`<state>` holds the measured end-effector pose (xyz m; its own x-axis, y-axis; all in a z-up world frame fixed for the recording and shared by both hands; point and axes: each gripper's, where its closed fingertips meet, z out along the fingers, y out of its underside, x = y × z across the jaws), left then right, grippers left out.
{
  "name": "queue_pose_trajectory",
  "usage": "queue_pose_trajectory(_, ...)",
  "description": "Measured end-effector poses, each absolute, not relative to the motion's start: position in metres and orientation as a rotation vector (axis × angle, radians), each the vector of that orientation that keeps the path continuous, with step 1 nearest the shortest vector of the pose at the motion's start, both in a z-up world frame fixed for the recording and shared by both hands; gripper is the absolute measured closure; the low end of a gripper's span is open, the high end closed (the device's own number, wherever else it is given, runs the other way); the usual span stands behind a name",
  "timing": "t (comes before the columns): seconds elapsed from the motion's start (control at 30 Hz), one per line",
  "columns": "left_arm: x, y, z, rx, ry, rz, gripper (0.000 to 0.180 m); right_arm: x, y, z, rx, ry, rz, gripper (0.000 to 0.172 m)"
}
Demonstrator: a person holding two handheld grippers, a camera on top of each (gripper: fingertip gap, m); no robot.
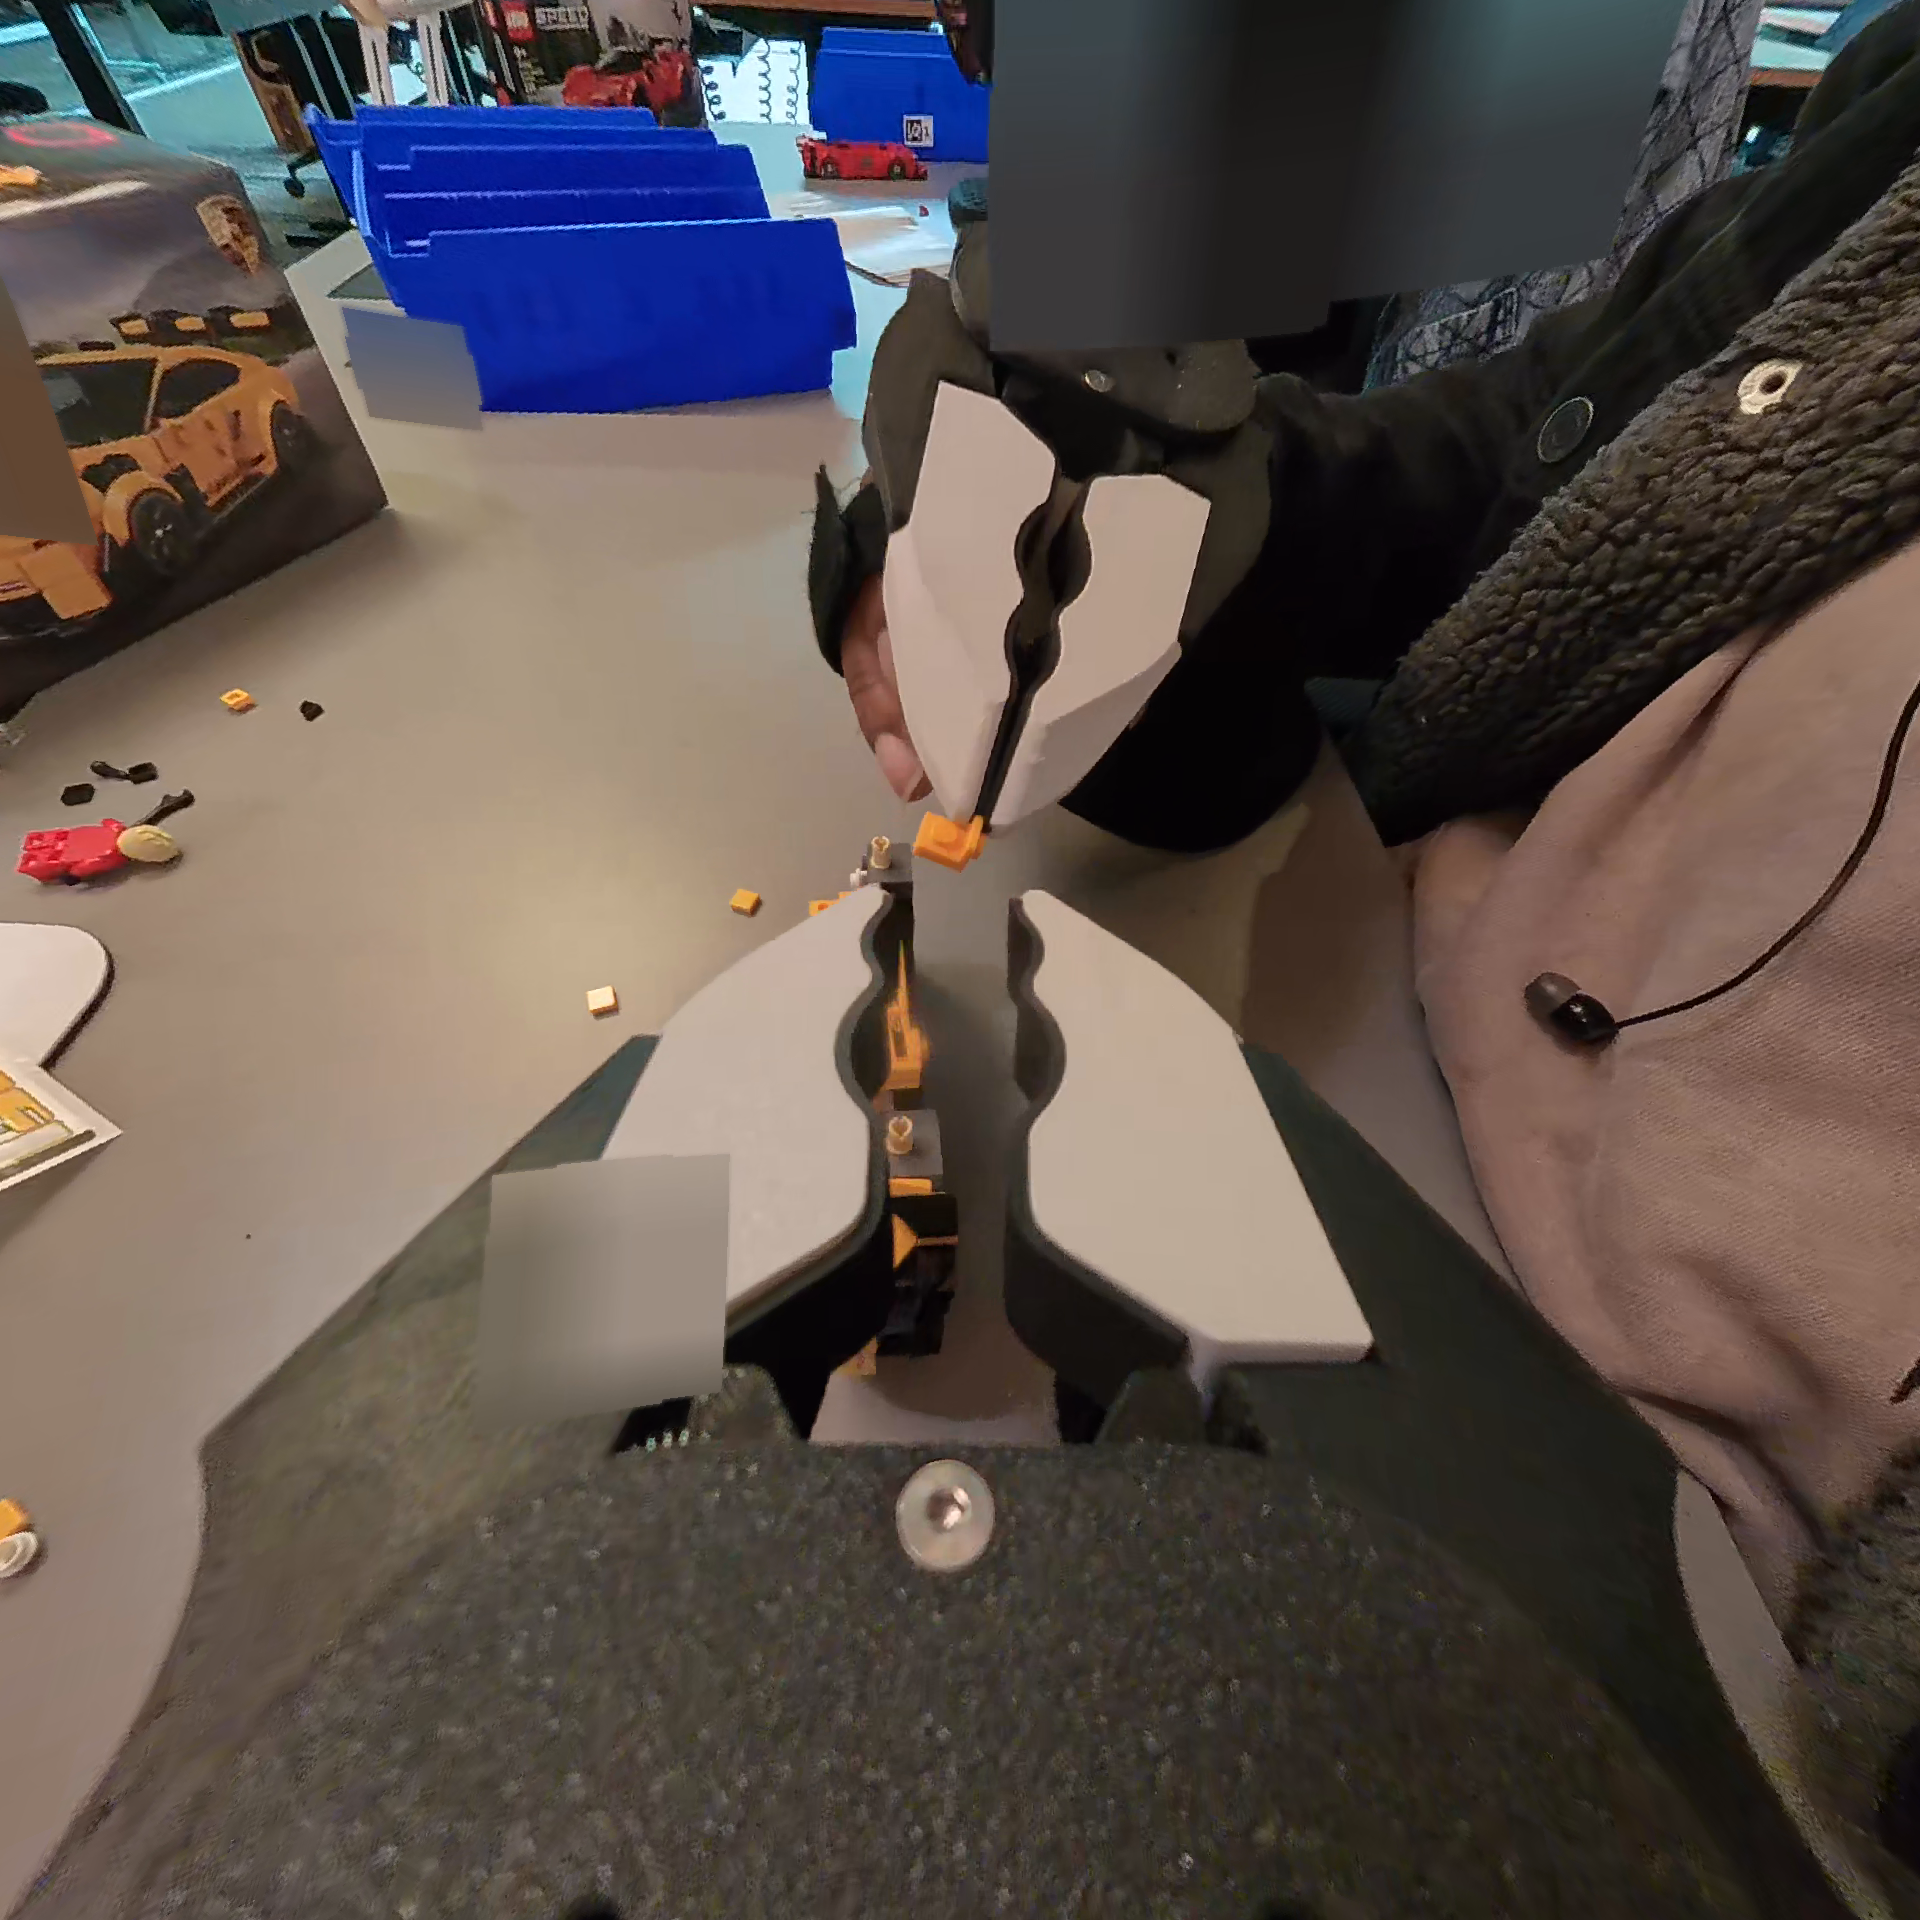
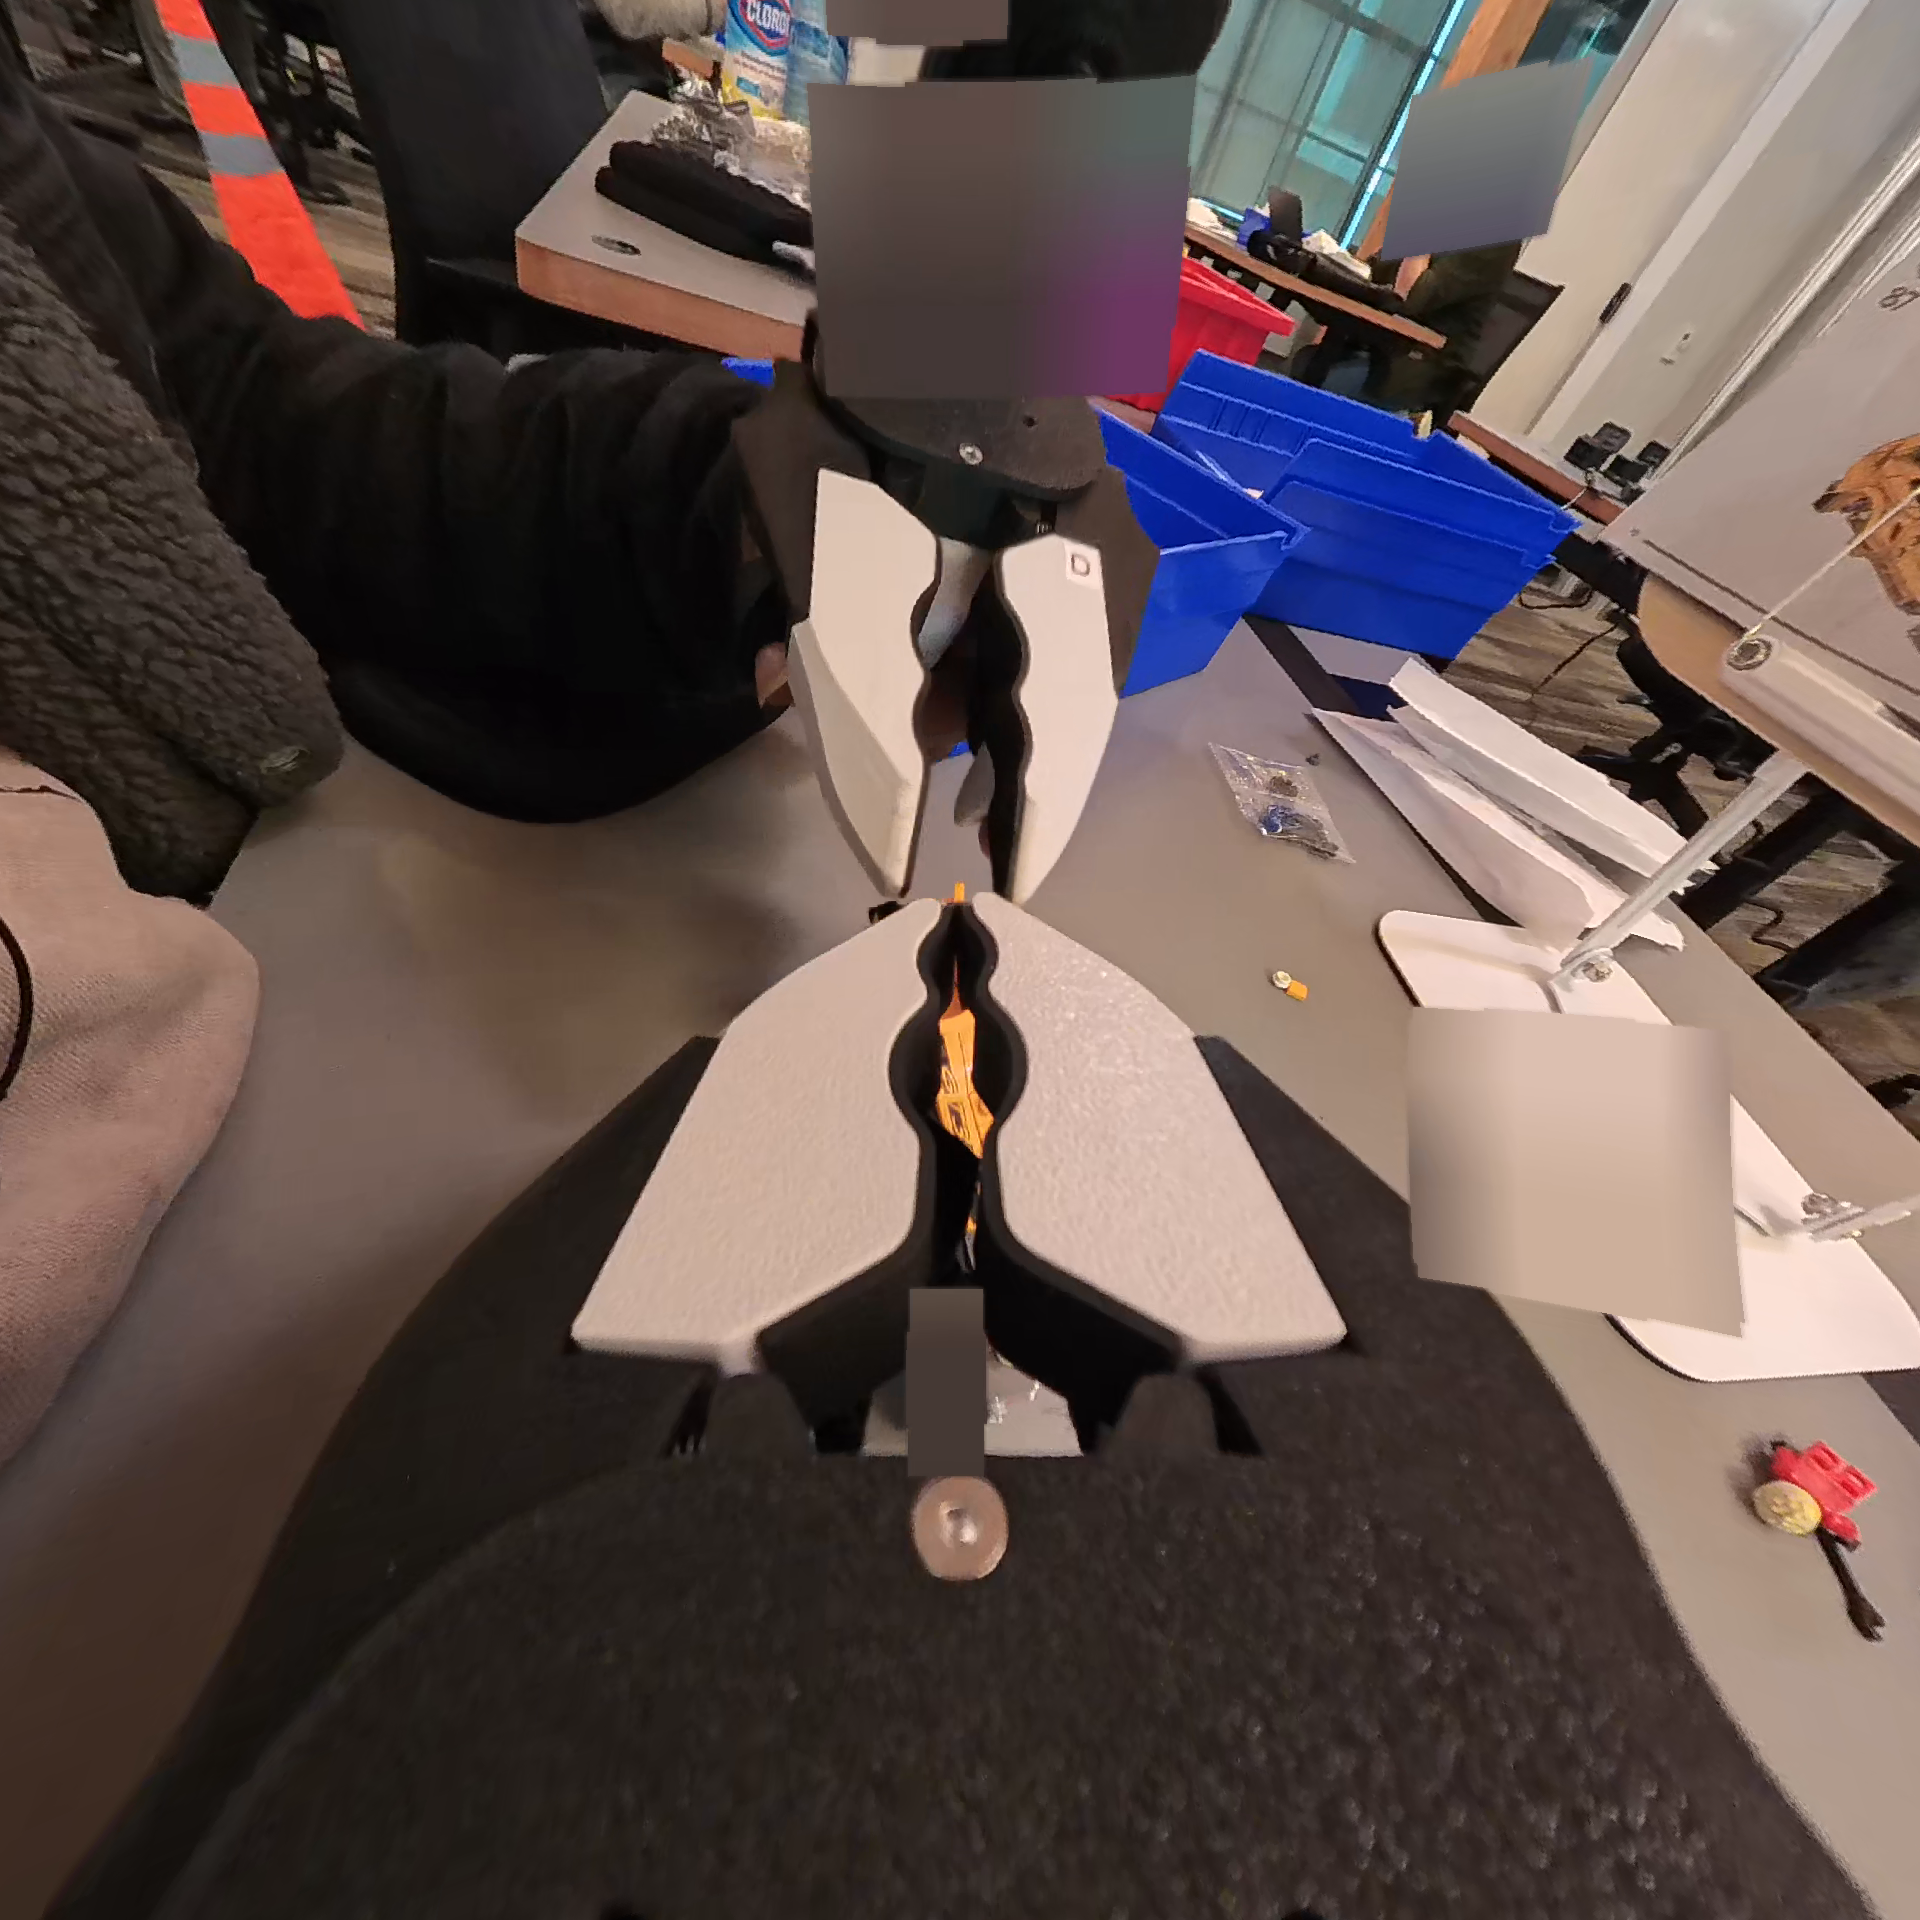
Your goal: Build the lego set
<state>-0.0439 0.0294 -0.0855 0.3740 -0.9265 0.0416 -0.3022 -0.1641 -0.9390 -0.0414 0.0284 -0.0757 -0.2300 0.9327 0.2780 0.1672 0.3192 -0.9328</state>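
The two grippers face each other tip to tip over the grey table point(image 1: 540, 644). The right gripper point(image 1: 982, 821) has its fingers pressed together, and a small orange brick piece point(image 1: 948, 840) is pinched by its edge at the very tips, hanging just above the table. Directly below that piece, the left gripper point(image 1: 961, 914) has its fingers spread, a clear gap between them. A partly built orange and black brick model point(image 1: 914, 1195) lies on the table under that gap, close against one finger; the other finger stands clear of it, so it is not clamped. Loose orange tiles point(image 1: 745, 901) lie scattered on the table just beside the model, a red brick figure point(image 1: 78, 850) lies well off to one side, and blue bins point(image 1: 623, 281) stand far behind the model.
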Motion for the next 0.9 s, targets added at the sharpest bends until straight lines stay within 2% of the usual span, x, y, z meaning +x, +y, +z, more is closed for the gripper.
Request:
queue_pose_trajectory(0.2,-0.037,0.027,-0.091,-1.675,1.103,-0.895,0.160,-0.040,0.026,-0.071,-1.002,-1.616,1.063,0.172)
queue_pose_trajectory(0.77,-0.031,0.015,-0.085,-1.631,1.095,-1.067,0.177,-0.040,0.018,-0.071,-0.987,-1.626,1.155,0.172)
queue_pose_trajectory(0.9,-0.032,0.020,-0.084,-1.628,1.065,-1.056,0.168,-0.040,0.017,-0.072,-0.981,-1.623,1.160,0.172)
